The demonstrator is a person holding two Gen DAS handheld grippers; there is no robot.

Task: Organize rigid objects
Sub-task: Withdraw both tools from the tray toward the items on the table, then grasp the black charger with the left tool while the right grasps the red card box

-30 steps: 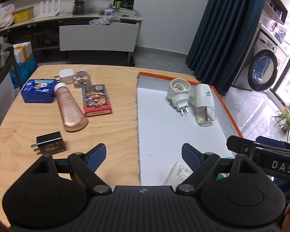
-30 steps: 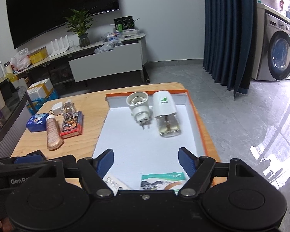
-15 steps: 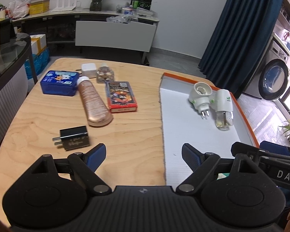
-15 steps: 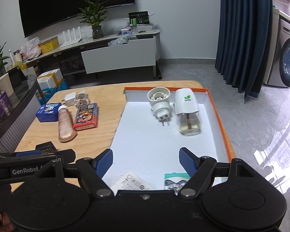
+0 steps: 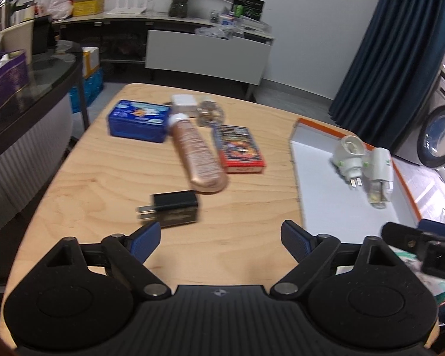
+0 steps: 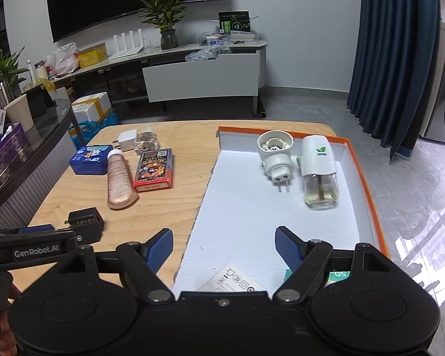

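The left gripper [image 5: 219, 237] hovers over the wooden desk [image 5: 103, 178] with its jaws apart and opening, nothing between them; the black charger [image 5: 175, 209] lies just ahead of its left finger. Beyond the charger lie a copper tube [image 5: 197, 157], a red card box [image 5: 240, 149] and a blue tin [image 5: 138, 121]. The right gripper [image 6: 224, 247] hangs over the near end of the white tray [image 6: 252, 213], jaws wide and empty, with two white plug-in units [image 6: 276, 154] well ahead at the tray's far end
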